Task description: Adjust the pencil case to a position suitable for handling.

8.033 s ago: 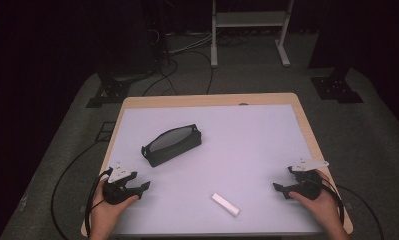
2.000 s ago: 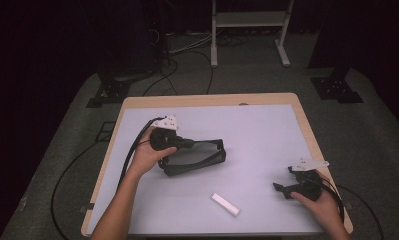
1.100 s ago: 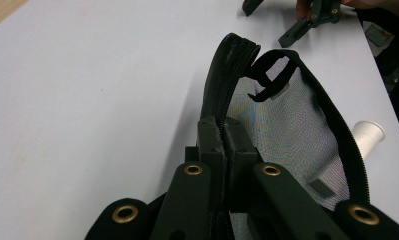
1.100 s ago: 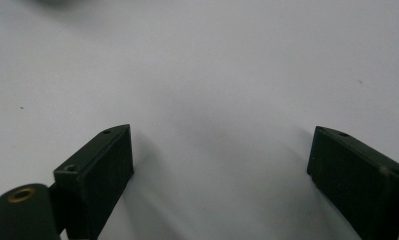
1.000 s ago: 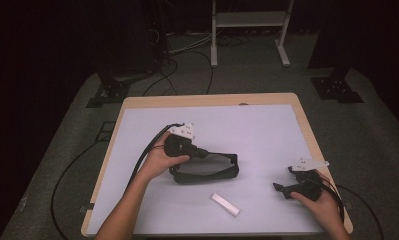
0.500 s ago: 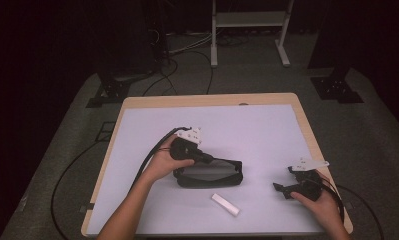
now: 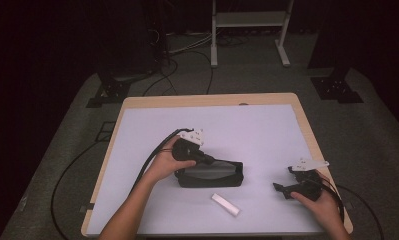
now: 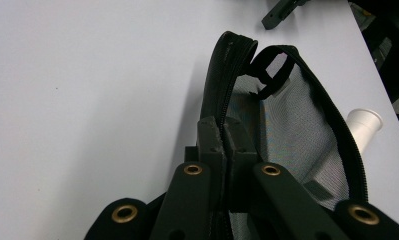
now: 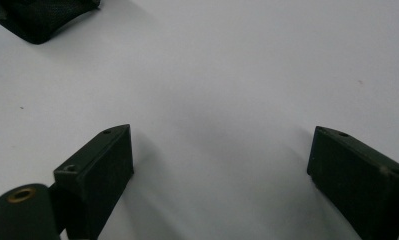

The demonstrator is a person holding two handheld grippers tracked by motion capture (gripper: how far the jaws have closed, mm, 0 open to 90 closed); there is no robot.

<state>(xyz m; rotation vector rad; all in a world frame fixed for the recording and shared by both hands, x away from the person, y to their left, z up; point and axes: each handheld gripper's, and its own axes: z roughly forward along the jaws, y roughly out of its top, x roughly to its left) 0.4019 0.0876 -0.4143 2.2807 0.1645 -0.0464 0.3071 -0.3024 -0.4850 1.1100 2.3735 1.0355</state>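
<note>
A black mesh pouch (image 7: 213, 175) with a zipper rim lies mid-table, its mouth gaping. My left gripper (image 7: 210, 161) reaches in from the left and is shut on the pouch's near zipper edge. In the left gripper view the jaws meet on that edge (image 8: 226, 134), and grey mesh (image 8: 297, 130) spreads to the right. A small white stick (image 7: 225, 204) lies just in front of the pouch, and its end (image 8: 364, 125) peeks out past the rim. My right gripper (image 7: 283, 189) rests near the front right corner, open, with only bare tabletop between its jaws (image 9: 219, 155).
The white table (image 7: 267, 125) has a wooden rim. A corner of the pouch (image 9: 37, 15) is in the right gripper view's top left. Cables trail off the left edge. A white stand (image 7: 249, 22) and dark equipment stand on the floor beyond.
My left gripper has dragged the pouch a little toward the front and right, closer to the white stick. Earlier it came from the front left and took hold. The right hand stays put.
</note>
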